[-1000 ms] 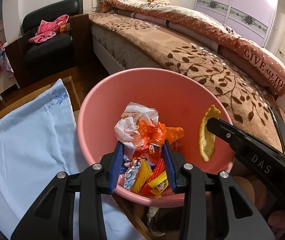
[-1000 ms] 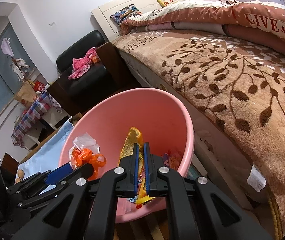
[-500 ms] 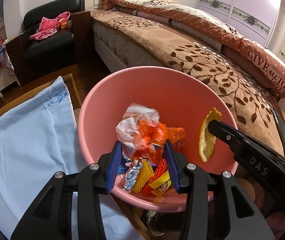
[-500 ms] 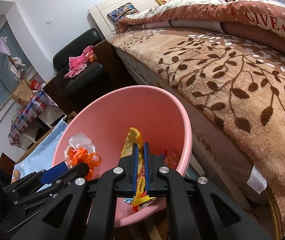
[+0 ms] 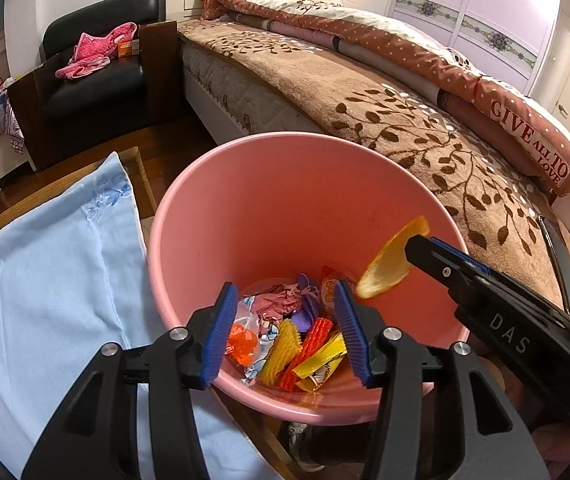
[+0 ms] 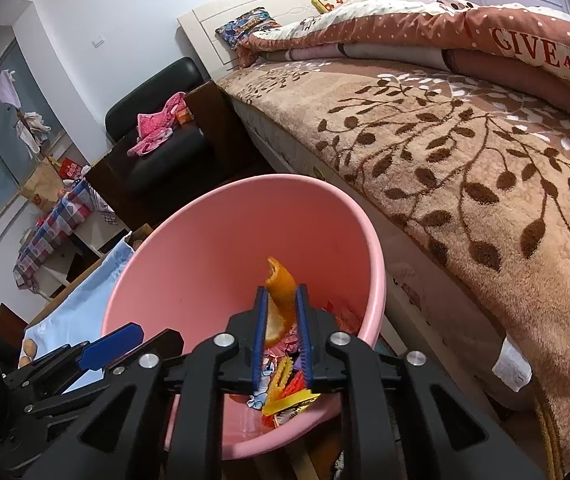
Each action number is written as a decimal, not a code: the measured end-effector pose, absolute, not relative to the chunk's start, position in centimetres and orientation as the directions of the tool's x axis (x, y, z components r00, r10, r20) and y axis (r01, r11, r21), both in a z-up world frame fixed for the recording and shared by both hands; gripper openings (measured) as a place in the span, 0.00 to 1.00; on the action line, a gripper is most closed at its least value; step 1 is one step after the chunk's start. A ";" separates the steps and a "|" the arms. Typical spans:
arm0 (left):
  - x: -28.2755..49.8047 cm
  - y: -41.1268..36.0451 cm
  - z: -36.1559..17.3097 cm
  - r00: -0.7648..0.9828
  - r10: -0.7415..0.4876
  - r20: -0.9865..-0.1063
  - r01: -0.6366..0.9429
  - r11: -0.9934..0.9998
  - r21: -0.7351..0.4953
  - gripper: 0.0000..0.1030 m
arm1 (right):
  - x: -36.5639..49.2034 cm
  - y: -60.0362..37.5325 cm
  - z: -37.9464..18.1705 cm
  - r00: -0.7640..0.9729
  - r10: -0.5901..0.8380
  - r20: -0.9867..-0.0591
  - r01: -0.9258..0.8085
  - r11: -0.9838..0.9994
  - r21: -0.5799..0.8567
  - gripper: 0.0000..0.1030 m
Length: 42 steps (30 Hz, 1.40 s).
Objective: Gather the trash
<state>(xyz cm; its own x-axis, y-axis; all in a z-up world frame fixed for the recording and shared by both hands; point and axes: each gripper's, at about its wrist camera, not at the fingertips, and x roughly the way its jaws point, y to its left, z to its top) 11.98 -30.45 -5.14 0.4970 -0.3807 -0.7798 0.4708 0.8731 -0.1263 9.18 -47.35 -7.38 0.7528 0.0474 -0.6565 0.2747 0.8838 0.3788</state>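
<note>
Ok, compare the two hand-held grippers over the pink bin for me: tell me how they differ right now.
The left hand-held gripper is spread wide with nothing between its blue pads; the right hand-held gripper has only a narrow gap, with an orange peel between its pads. The left one looks down at the wrappers on the bottom; the right one's peel sits higher, near the wall. Both hang over the pink bin.

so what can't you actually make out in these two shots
- Orange peel: motion-blurred in the left wrist view; whether the right gripper grips it or has let go is unclear in the right wrist view.
- Base of the pink bin: covered by wrappers in both views.
- Left gripper: open, holding nothing; only one blue pad shows in the right wrist view.
- Dark item on the bed: hidden by the right gripper.
</note>
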 end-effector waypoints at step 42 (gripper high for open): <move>10.9 -29.4 -2.4 0.534 -0.435 -0.725 0.486 0.860 -0.157 0.51 | 5.5 -46.6 -5.1 0.786 0.034 -0.617 0.256 0.890 0.377 0.42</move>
